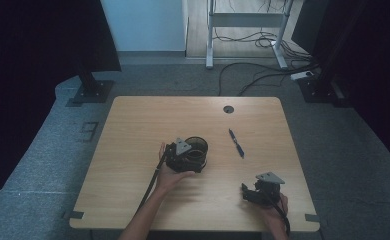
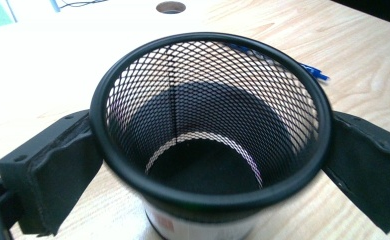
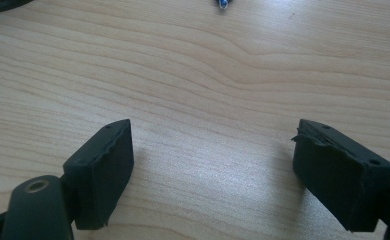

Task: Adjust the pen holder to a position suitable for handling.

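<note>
Mesh cup (image 2: pixel 210 125) seemingly between left gripper (image 1: pixel 187 159) jaws.

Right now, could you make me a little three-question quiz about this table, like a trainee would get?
1. True or false: the mesh cup stands upright between the left tongs, one jaw on each side.
2. What lies inside the mesh cup? A) a pen B) nothing C) a cloth
3. Fill in: the blue pen lies flat on the ____, apart from the right tongs, whose jaws stand open.

Key: 1 true; 2 B; 3 table.
</note>
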A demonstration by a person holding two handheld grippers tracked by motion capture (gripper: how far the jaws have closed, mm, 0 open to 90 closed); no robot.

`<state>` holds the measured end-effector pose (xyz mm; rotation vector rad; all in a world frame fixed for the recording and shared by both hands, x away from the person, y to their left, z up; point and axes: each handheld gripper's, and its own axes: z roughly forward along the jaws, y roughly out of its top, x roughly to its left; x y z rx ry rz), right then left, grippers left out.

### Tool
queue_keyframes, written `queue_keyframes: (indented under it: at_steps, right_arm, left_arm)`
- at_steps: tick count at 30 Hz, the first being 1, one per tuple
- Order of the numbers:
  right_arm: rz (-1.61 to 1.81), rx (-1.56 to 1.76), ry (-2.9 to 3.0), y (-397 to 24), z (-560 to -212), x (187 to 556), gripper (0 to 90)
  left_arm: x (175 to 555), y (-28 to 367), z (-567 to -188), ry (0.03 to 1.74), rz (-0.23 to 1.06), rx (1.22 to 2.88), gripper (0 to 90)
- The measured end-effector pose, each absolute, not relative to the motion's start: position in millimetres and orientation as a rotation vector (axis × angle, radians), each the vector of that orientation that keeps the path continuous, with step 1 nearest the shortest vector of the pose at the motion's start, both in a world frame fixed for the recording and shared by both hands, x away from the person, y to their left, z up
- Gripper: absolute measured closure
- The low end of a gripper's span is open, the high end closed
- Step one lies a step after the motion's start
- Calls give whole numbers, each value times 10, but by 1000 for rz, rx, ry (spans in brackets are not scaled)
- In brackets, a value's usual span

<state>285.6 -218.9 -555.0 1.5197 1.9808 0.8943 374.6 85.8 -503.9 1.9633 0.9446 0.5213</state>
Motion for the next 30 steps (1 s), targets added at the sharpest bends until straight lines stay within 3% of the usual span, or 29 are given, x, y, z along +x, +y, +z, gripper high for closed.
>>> queue_keyframes:
  at_steps: [13,30]
  right_arm:
    - [894,1518,1981,-2189,-5550,2855,160]
    - [894,1518,1981,-2188,-5550,2855,160]
  left_arm:
    - [3399,1180,-4990,922,481,1958,3]
    - [2957,1821,-5120,1051,484,1943,74]
